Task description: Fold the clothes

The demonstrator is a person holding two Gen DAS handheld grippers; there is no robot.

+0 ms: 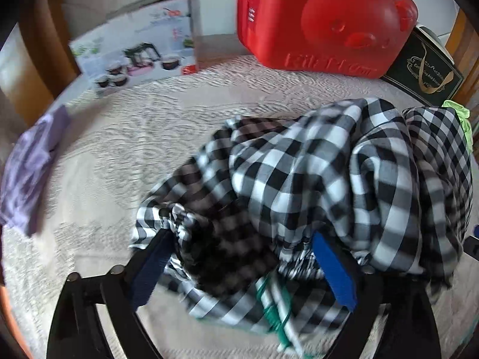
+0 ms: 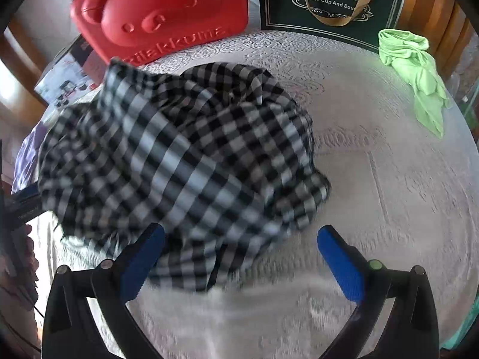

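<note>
The checked shirt (image 1: 314, 173) lies crumpled on the bench (image 2: 389, 179). The left claw (image 1: 242, 257) stands wide with shirt folds bunched between its pads. The right claw (image 2: 241, 245) gapes open over the shirt's near edge.

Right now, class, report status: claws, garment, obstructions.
Left claw open, straddling crumpled checked shirt. Right claw open at shirt's edge. Nothing blocking; green cloth lies apart.

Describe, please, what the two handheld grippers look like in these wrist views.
Both look alike. The left gripper and the right gripper each have two black, curved plastic arms ending in flat blue pads, with round bolt heads on the arms. One bolt on the right gripper looks greenish. No cables or sleeves are clearly visible.
</note>
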